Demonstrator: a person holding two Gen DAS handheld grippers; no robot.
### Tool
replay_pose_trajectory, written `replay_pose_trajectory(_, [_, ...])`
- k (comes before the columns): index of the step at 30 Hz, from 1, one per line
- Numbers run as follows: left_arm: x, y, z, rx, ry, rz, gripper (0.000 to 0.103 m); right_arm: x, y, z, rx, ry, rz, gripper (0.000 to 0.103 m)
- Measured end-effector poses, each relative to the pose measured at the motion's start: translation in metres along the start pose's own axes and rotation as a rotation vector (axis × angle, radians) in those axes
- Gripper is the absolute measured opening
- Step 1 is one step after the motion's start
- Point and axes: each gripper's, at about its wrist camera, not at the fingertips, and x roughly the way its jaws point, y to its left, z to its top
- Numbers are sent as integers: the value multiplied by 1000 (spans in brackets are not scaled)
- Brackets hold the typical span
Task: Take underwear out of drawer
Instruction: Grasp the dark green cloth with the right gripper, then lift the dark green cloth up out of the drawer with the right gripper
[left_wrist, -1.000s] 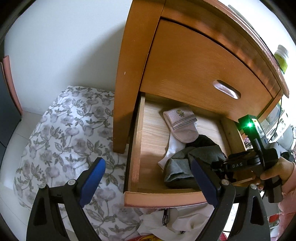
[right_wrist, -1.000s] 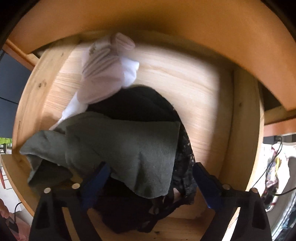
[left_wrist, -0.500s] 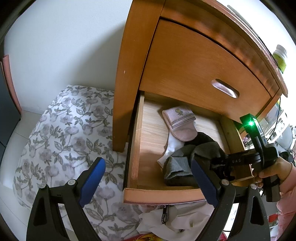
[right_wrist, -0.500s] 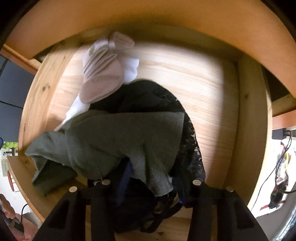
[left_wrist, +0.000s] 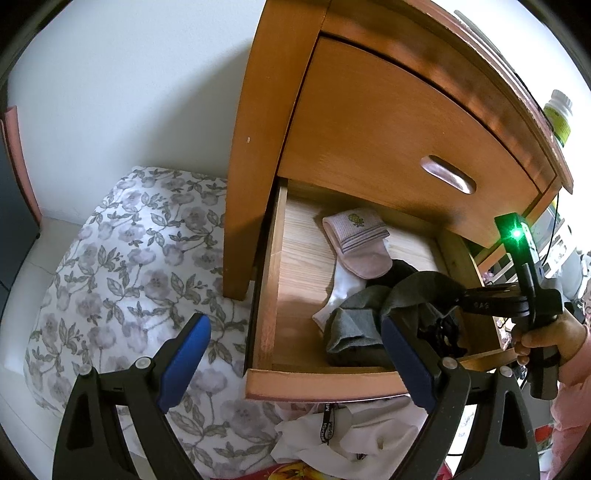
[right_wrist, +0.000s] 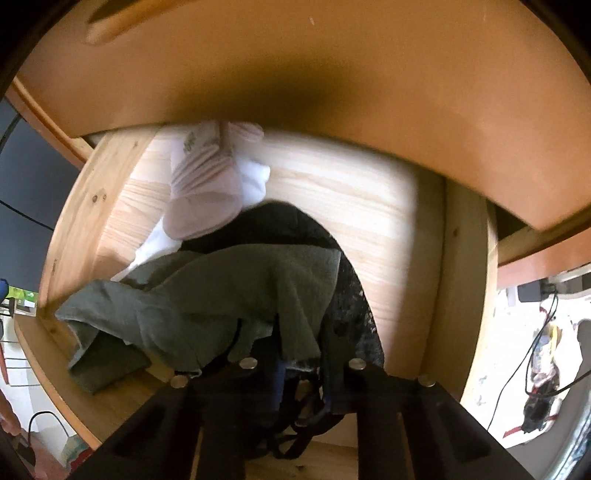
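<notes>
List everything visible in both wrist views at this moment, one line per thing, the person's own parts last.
Nightstand: one, orange-brown wood, against the white wall.
Lower drawer: one, pulled open.
Upper drawer: one, shut.
Grey-green garment: one, front of the drawer, partly lifted.
Black lace underwear: one, under the grey-green garment.
Pink sock: one, rear of the drawer.
White sock: one, beneath the pink sock.
Floral bedding: one, white and grey, left of the nightstand.
Bottle: one, green label, on top.
Left hand-held gripper: open, blue pads, in front of the drawer.
Right hand-held gripper: jaws closing on the fabric.
Hand: one, holding the right hand-held gripper.
</notes>
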Motion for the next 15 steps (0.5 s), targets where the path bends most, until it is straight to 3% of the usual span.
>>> replay_pose_trajectory(15, [-18,-8,-5,5,-13,-11,94,-91,19,-34,-15,-298,-33,7])
